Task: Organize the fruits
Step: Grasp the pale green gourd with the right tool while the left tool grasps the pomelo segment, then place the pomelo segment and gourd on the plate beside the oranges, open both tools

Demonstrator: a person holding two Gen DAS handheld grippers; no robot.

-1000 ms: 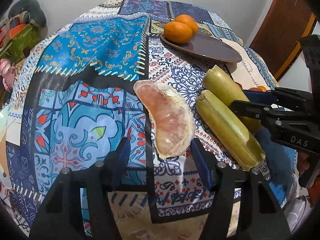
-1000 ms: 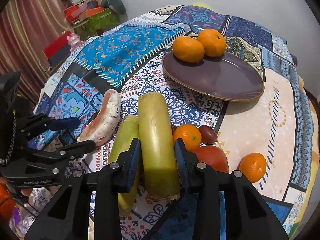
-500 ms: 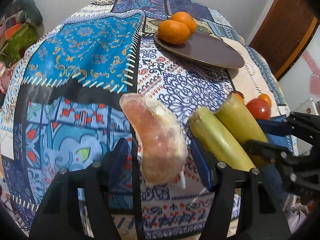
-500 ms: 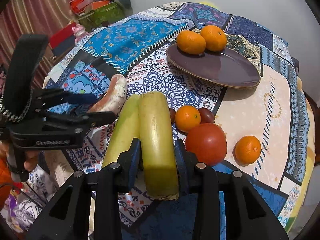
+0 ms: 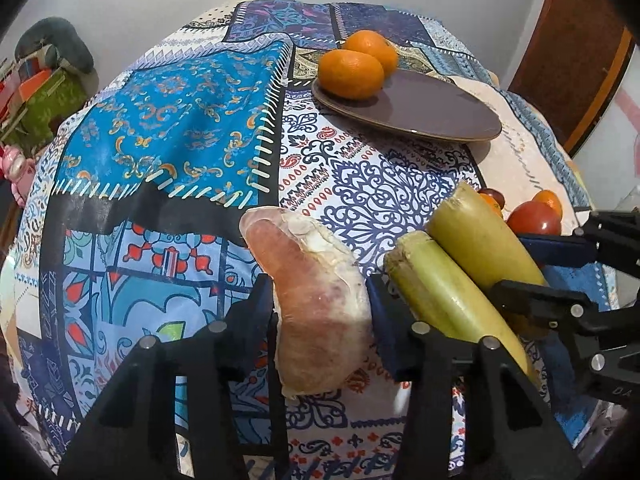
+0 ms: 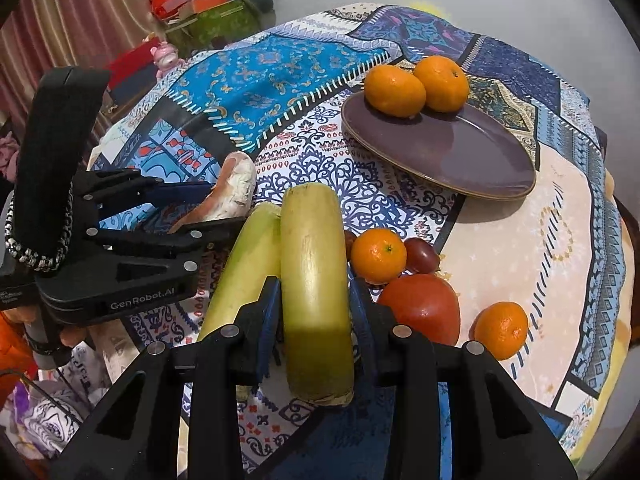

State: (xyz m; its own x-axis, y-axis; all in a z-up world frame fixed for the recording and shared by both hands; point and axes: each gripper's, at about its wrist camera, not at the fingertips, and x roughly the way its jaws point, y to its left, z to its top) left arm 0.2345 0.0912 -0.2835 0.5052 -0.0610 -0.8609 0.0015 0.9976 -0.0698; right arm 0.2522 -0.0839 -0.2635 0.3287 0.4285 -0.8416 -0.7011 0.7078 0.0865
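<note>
My left gripper is shut on a peeled pink pomelo segment and holds it above the patterned tablecloth. It also shows in the right wrist view. My right gripper is shut on a yellow-green sugarcane piece, lifted off the cloth. A second sugarcane piece lies against its left side. The purple plate stands farther back with two oranges on its far rim. In the left wrist view the plate is at the upper right.
Near the right gripper on the cloth lie a red tomato, a small orange, a dark red fruit and another small orange. Boxes and a toy sit beyond the table's far left edge.
Both grippers have risen with their fruit, the pomelo segment and the sugarcane piece coming up off the cloth. The plate and oranges have not moved.
</note>
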